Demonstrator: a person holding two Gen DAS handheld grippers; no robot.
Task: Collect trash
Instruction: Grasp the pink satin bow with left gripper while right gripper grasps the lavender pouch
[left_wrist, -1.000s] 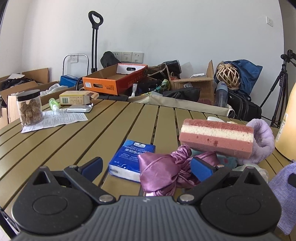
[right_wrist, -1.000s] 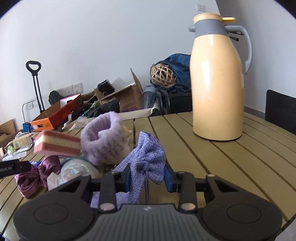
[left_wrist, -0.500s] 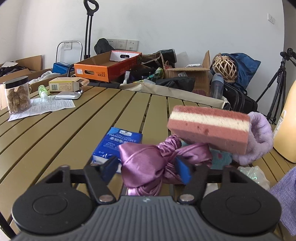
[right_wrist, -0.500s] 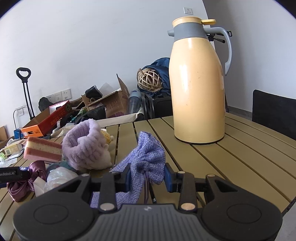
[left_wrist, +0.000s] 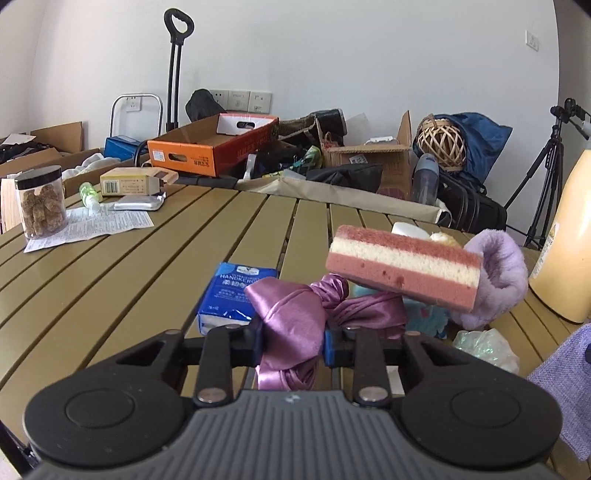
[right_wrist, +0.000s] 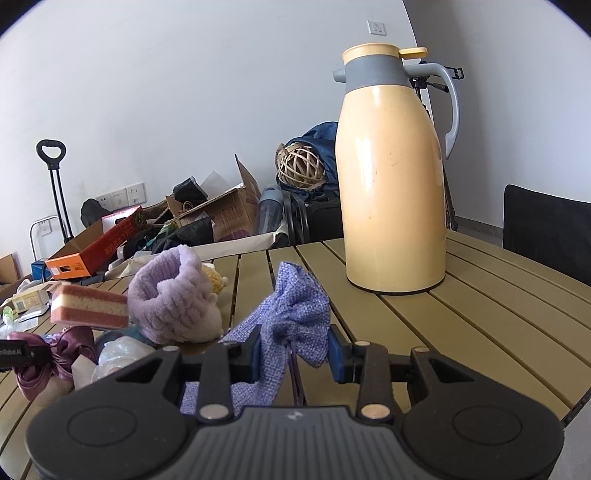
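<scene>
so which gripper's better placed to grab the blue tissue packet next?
Left, probably. The blue tissue packet lies just ahead-left of the left gripper, though that is shut on the shiny purple satin cloth. The right gripper holds the lavender woven cloth, beyond the pile.

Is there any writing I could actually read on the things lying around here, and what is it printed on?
"HANDKERC...": blue tissue pack, the end hidden behind the purple satin cloth; the lines under it are too small.
"...Robot.AI": black strip at the picture's left edge, start cut off.
Printed paper sheet, yellow box, orange box: print too small or blurred.
</scene>
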